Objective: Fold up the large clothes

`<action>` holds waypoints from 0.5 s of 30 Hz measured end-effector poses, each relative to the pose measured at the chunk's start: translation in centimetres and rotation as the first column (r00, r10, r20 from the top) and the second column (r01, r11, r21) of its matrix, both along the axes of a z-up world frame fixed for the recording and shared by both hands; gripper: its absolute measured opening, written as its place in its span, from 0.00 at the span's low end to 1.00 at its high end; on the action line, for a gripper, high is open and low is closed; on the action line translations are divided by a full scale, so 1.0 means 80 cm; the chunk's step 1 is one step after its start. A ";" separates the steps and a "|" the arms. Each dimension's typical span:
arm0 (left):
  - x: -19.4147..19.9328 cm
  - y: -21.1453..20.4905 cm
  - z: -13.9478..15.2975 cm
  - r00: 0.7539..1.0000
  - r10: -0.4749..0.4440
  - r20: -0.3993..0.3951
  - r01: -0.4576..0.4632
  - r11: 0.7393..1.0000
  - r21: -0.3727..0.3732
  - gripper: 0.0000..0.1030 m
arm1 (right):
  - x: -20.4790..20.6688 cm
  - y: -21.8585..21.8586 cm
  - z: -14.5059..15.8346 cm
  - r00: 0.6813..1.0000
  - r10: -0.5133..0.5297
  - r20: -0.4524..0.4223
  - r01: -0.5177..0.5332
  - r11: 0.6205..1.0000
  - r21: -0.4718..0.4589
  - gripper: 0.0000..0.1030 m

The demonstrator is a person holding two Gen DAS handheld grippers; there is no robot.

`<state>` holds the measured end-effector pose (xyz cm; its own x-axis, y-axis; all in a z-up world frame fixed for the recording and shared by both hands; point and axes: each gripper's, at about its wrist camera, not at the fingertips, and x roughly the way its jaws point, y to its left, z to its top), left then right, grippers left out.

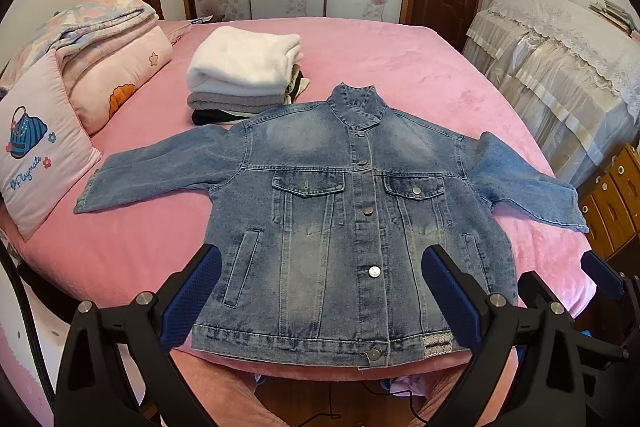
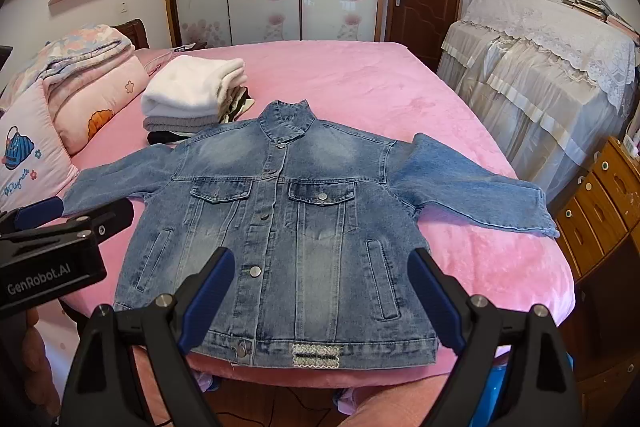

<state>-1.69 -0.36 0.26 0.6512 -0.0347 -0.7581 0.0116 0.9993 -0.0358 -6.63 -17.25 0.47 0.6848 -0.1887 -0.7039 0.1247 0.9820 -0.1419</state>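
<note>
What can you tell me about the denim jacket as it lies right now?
The jacket is washed blue denim, spread flat and front up on the pink bed, hem at the near edge. It is buttoned with metal snaps, collar standing, both sleeves stretched out sideways. It has two flap chest pockets, two slanted side pockets and a small patch on the hem. A clothes stack sits just behind its shoulder. Both grippers, left and right, hover open above the hem, not touching.
</note>
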 end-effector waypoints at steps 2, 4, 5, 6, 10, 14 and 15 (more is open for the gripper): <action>0.001 -0.002 -0.002 1.000 -0.002 -0.001 0.002 1.000 0.007 0.97 | 0.000 0.001 -0.001 1.000 -0.002 0.000 0.002 1.000 0.000 0.86; 0.001 -0.004 -0.004 1.000 -0.005 -0.002 0.005 1.000 0.013 0.97 | 0.000 0.001 0.000 1.000 -0.003 0.000 0.003 1.000 0.001 0.86; 0.002 -0.005 -0.004 1.000 -0.006 -0.005 0.006 1.000 0.015 0.97 | 0.000 0.001 -0.001 1.000 -0.002 0.000 0.002 1.000 -0.001 0.86; 0.003 -0.006 -0.005 1.000 -0.008 -0.008 0.008 1.000 0.014 0.97 | 0.000 0.001 0.000 1.000 -0.005 -0.002 0.005 1.000 0.000 0.86; 0.005 -0.009 -0.007 1.000 -0.014 -0.019 0.014 1.000 0.012 0.97 | 0.001 -0.001 -0.003 1.000 -0.007 -0.006 0.007 1.000 0.013 0.86; 0.007 -0.013 -0.009 1.000 -0.015 -0.019 0.015 1.000 0.019 0.97 | 0.005 -0.012 -0.009 1.000 -0.007 -0.005 0.007 1.000 0.030 0.86; 0.007 -0.012 -0.008 1.000 -0.014 -0.019 0.014 1.000 0.017 0.97 | 0.006 -0.014 -0.010 1.000 -0.008 -0.004 0.008 0.999 0.031 0.86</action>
